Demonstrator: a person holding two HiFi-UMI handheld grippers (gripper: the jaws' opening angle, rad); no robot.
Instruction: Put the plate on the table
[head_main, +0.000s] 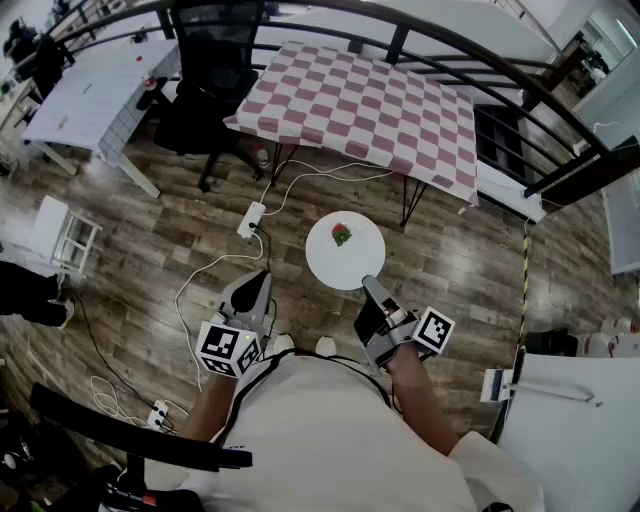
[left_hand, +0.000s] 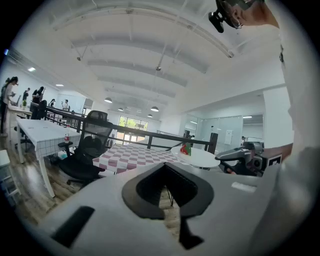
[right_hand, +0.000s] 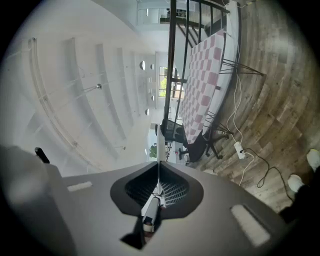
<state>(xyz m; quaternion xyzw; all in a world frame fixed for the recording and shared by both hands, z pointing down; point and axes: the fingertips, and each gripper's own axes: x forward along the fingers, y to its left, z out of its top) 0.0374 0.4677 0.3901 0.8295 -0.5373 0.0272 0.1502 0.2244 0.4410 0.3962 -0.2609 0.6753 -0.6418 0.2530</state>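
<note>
Right jaws: my right gripper (head_main: 371, 286) is pinched almost flat on the near rim of the plate (head_main: 328, 266). Nothing else is between the pads.
Left jaws: my left gripper (left_hand: 165, 164) is closed tip to tip with nothing in it, at lower centre of the head view beside my body.
Plate, place: it is held out in the air over the floor (head_main: 470, 270), at centre frame. It is well short of the table (head_main: 360, 110) at upper centre.
Why this grip: I hold it by one edge and flat, likely so the red thing (head_main: 342, 235) on top does not roll off. With one gripper carrying the plate, the other one can stay idle.
Plate, make: round, white, smooth and thin. In the right gripper view it shows edge-on, as a pale line running up from my pads.
Red thing: small, red with some green, perhaps a strawberry. It sits toward the far rim.
Table, make: draped in a red-and-white check cloth that hangs over the edges, on thin dark legs. The top looks bare, so I judge there is room to set the plate down.
Floor: wood-grain planks, with white cables across them.
</note>
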